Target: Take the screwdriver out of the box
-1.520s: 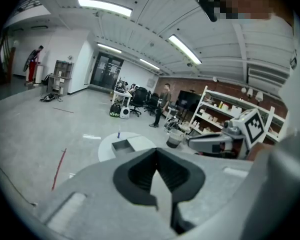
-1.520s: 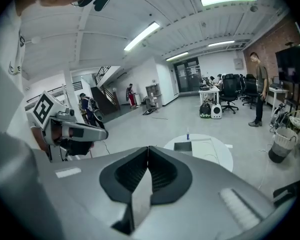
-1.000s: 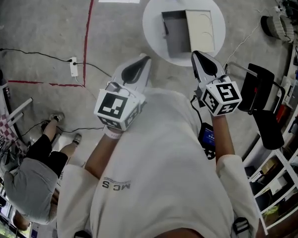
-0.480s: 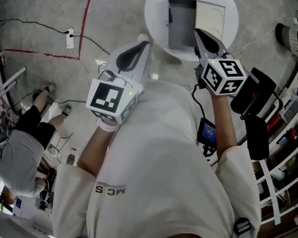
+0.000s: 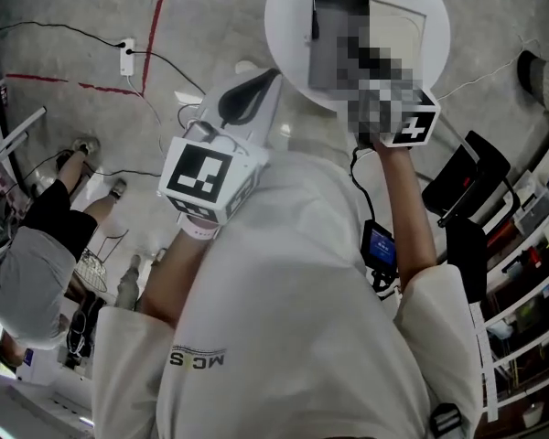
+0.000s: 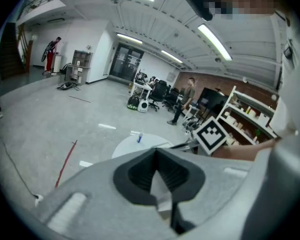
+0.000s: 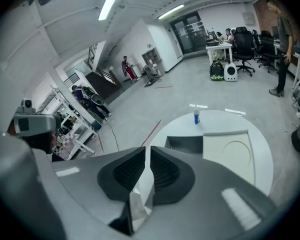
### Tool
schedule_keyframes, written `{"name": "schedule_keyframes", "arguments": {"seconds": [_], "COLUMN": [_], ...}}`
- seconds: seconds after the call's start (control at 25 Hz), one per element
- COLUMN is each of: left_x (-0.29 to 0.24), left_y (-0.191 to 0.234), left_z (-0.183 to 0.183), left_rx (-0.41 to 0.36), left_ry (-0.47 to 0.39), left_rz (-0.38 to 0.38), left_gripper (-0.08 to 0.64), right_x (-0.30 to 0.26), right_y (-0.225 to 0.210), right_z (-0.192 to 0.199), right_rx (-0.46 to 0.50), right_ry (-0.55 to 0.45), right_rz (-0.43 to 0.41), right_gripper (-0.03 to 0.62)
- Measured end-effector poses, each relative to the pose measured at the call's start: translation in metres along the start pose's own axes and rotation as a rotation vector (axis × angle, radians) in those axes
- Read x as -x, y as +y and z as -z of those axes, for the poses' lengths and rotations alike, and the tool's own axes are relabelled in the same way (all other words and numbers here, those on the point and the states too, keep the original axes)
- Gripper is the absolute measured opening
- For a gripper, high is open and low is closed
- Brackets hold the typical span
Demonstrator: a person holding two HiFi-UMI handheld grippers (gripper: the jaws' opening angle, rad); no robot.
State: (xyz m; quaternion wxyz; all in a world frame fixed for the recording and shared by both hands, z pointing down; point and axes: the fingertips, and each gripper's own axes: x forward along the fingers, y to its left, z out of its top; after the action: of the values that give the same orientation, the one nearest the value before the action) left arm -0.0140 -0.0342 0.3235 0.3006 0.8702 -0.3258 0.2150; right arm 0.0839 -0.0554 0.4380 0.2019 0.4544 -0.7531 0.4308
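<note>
An open box sits on the round white table (image 5: 284, 26), with a grey tray (image 5: 325, 26) on the left and a cream lid (image 5: 401, 27) folded out to the right. A slim dark thing (image 5: 307, 37) lies along the tray's left wall; I cannot tell what it is. No screwdriver shows plainly. My right gripper reaches over the table's near edge by the box; a mosaic covers its jaws and only its marker cube (image 5: 412, 124) shows. In the right gripper view its jaws (image 7: 146, 149) are shut and empty, aimed at the tray (image 7: 185, 144). My left gripper (image 5: 268, 76) is shut, short of the table.
A small blue object (image 7: 195, 116) stands at the table's far edge. A person sits on the floor at lower left (image 5: 27, 263). A power strip (image 5: 126, 58) with cables and a red tape line (image 5: 156, 35) lie left. A black chair (image 5: 467, 181) and shelves (image 5: 531, 291) stand right.
The table and box have come closer. My right gripper has moved forward from beside the table to over its near edge by the box. The left gripper has stayed in place.
</note>
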Motion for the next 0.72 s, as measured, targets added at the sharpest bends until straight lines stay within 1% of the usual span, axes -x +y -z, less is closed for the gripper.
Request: {"name": "schedule_keyframes", "arguments": {"seconds": [0.04,0.12,0.36,0.6,0.72], "left_x": [-0.005,-0.013,-0.034,-0.051,-0.060], "left_y": [0.001,0.005,0.024,0.040,0.047], "left_z": [0.002,0.005,0.018,0.030,0.037], "left_rx": [0.002,0.010,0.052,0.077,0.094], "left_ry": [0.006,0.014,0.034,0.053,0.062], "left_rz": [0.004,0.008,-0.012,-0.006,-0.005], "left_gripper": [0.002,0.002,0.002,0.002,0.002], "right_x": [-0.007,-0.022,-0.060,-0.091,-0.108], "right_y": [-0.004,-0.010,-0.029,-0.045,-0.051], "right_z": [0.004,0.009,0.028,0.037,0.042], "right_rx": [-0.006,-0.013,-0.062,-0.098,-0.115], "right_ry": [0.013,0.036,0.121,0.176,0.201], "right_rz": [0.001,0.004,0.009,0.028,0.025], "right_gripper": [0.035,0.035,0.035,0.037,0.049]}}
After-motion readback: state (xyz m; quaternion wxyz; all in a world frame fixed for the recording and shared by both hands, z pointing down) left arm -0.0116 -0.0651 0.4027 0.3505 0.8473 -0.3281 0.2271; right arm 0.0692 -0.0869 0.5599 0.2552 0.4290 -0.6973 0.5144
